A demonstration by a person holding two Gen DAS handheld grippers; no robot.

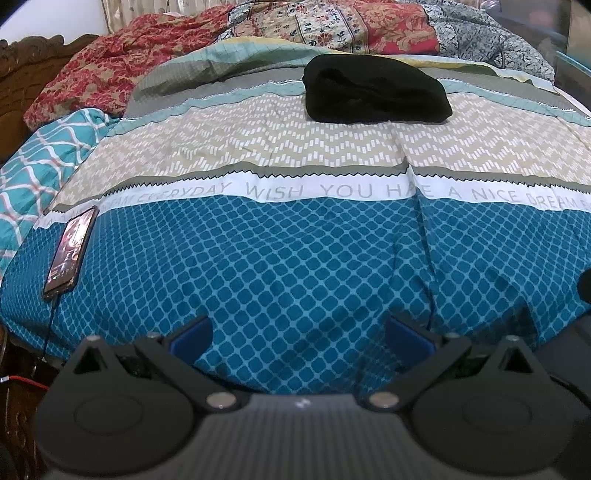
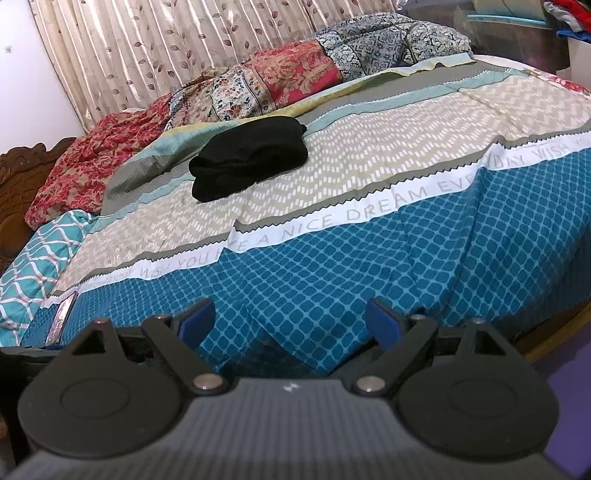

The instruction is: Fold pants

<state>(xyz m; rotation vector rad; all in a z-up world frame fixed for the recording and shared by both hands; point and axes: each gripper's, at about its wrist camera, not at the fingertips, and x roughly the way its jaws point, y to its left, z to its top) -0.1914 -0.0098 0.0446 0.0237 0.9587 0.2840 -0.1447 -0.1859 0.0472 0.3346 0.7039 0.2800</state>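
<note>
Left wrist view: one pair of black pants (image 1: 375, 92) lies as a single compact, rounded bundle on the far part of the bed, across the grey and beige-chevron bands of the bedspread (image 1: 295, 258). The cloth looks soft and matte; its folds are too dark to count. The bedspread is one flat printed sheet, banded in teal grid, white lettering, beige zigzag and grey. One phone (image 1: 72, 251), a slim glossy rectangle with a lit screen, rests at the left edge of the bed with a thin cable running off its near end. Crumpled floral quilts (image 1: 314, 22) in red and patterned patches pile along the far side. The left gripper (image 1: 299, 334) shows two blue-padded fingers on black linkages, jaws wide apart with nothing between them, hanging over the teal area well apart from the pants. A dark shape at the right edge is cut off and unreadable.

Right wrist view: the same single pants bundle (image 2: 249, 158) sits up and left of centre, on the same bands. The right gripper (image 2: 291, 321) likewise has two blue pads, jaws spread and empty, above the teal grid (image 2: 406, 258). The phone (image 2: 61, 319) is seen edge-on, partly hidden behind the gripper body. One pleated, leaf-printed curtain (image 2: 166, 48) hangs behind the quilts (image 2: 288, 74). Items at the top right corner are blurred.
</note>
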